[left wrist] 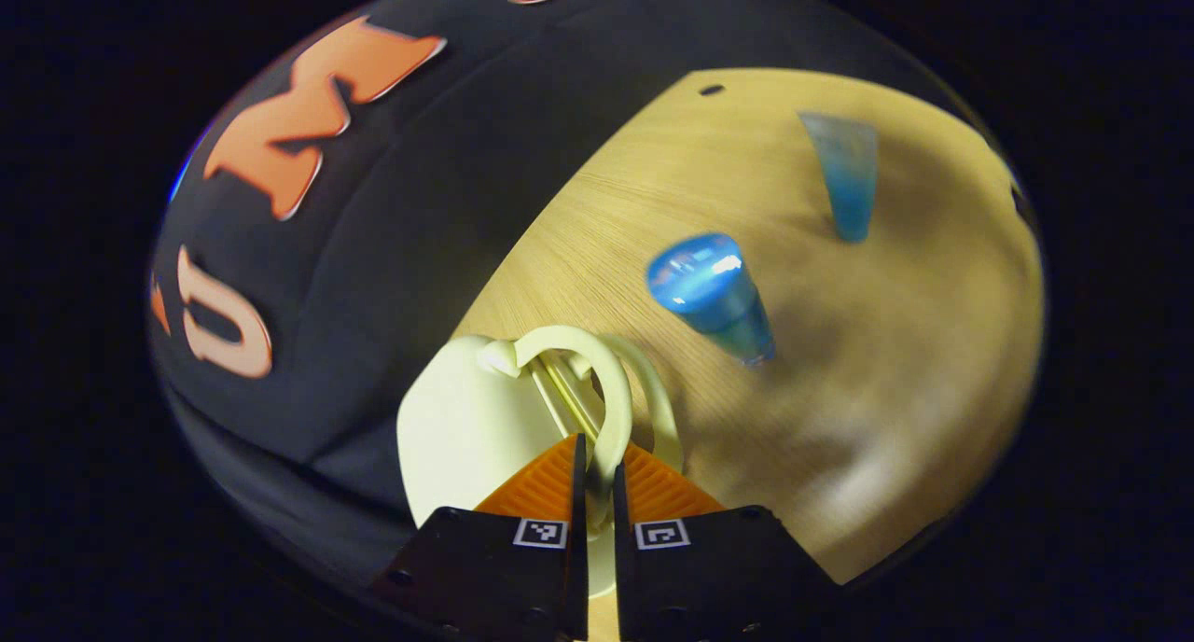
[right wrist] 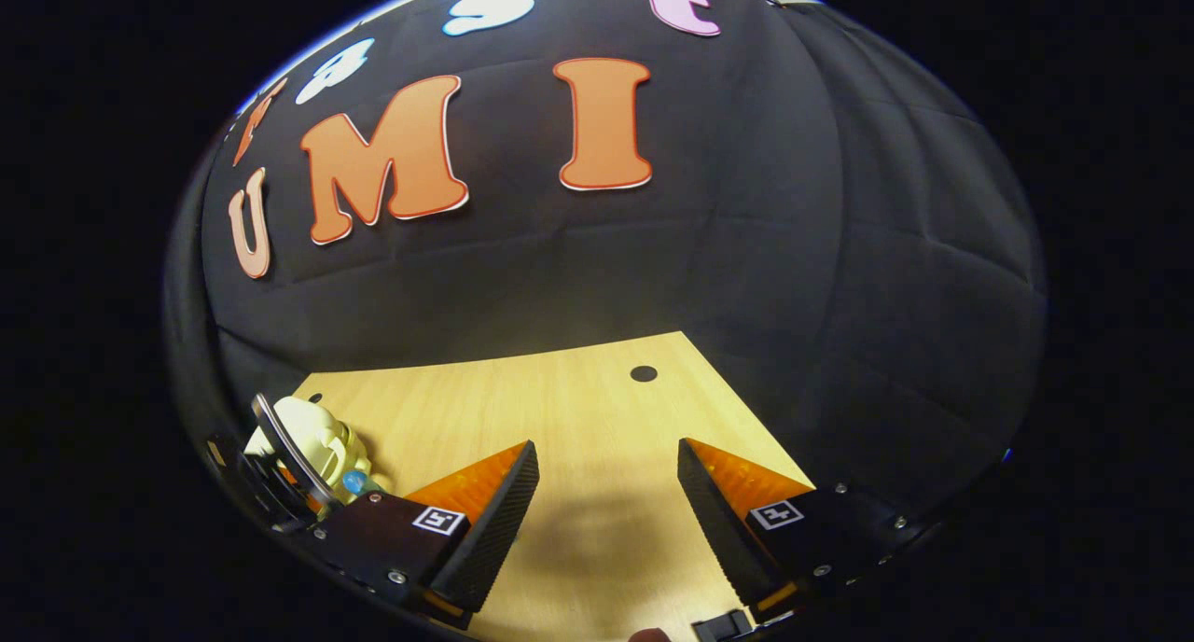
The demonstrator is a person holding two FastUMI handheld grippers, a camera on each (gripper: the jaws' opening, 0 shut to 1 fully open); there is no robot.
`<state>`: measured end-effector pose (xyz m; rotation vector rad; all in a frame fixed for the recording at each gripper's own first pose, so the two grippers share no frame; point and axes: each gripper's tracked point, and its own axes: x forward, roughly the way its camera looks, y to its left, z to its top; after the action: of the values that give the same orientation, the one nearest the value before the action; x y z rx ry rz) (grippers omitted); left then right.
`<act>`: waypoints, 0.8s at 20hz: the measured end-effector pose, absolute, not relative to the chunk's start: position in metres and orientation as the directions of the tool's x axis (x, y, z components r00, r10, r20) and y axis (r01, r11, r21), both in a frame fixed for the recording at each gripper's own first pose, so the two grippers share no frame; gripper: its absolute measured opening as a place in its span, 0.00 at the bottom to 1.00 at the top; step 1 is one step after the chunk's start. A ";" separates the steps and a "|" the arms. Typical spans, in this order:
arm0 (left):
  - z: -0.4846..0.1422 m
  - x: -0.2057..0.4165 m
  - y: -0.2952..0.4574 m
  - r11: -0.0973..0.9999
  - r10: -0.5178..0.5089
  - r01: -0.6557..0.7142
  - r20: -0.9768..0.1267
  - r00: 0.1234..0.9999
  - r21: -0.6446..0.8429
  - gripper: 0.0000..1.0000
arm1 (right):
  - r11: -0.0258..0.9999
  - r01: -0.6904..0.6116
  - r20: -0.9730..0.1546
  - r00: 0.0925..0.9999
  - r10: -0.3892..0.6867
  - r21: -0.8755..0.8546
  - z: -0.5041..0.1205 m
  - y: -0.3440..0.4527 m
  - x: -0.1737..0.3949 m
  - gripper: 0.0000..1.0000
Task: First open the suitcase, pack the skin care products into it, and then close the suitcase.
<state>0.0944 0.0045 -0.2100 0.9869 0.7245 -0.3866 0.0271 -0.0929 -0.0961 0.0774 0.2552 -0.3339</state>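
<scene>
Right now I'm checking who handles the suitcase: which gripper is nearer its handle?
Left. The left gripper is shut on the handle; the right gripper hangs open over bare table, apart.

Counted in the left gripper view: one cream suitcase [left wrist: 466,427] with one looped handle [left wrist: 611,390], at the tabletop's [left wrist: 895,418] near edge by the cloth wall; two blue skin care bottles, one capped bottle [left wrist: 714,295] mid-tabletop, one paler tube [left wrist: 844,175] toward the far edge. Two holes in the tabletop, one per view.
</scene>
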 end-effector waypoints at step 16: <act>-0.158 0.142 0.060 0.898 -0.314 0.432 -0.567 0.761 0.082 0.11 | 0.940 0.330 -0.089 0.942 -0.323 0.088 -0.041 0.074 0.048 0.95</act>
<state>0.1423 0.0603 -0.1576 0.2140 0.5767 -0.4096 0.0481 0.0741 -0.0409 0.1022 0.0741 -0.3334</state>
